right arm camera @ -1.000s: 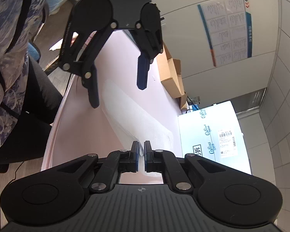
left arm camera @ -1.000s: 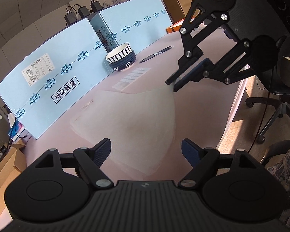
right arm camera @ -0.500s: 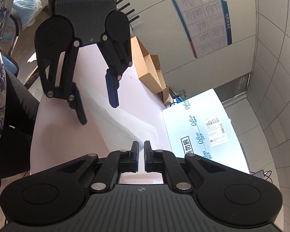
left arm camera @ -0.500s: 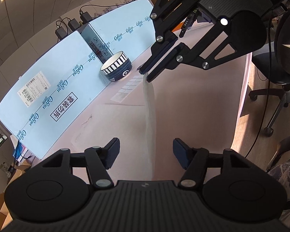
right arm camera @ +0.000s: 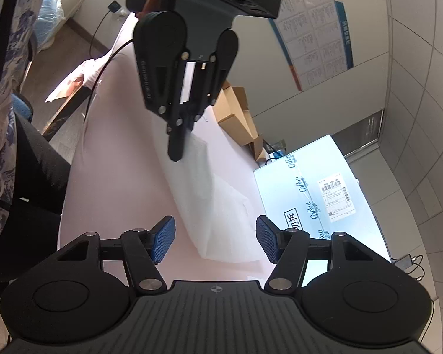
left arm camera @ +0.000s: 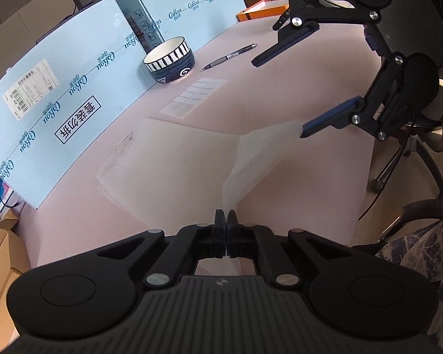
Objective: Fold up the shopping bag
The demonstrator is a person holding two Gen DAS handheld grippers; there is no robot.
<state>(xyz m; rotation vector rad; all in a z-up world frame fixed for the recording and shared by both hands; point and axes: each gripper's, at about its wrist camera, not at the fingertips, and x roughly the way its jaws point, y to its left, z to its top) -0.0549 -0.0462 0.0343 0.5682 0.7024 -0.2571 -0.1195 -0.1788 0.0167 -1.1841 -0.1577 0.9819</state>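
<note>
Bag [left arm camera: 177, 162] half-folded beside bowl [left arm camera: 169, 60]. My left gripper [left arm camera: 225, 221] just clamped bag edge; right gripper [right arm camera: 214, 240] just released. Flattening, further folds remain.

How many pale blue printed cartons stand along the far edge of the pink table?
2: one long pale blue printed carton with a shipping label on the left, another behind the striped ceramic bowl. More may be hidden.

I see the thin white plastic shopping bag [left arm camera: 174, 165] mid-frame on the pink tabletop [left arm camera: 295, 67]; striped ceramic bowl [left arm camera: 169, 60] upper left, black pen [left arm camera: 230, 56] right of it.
</note>
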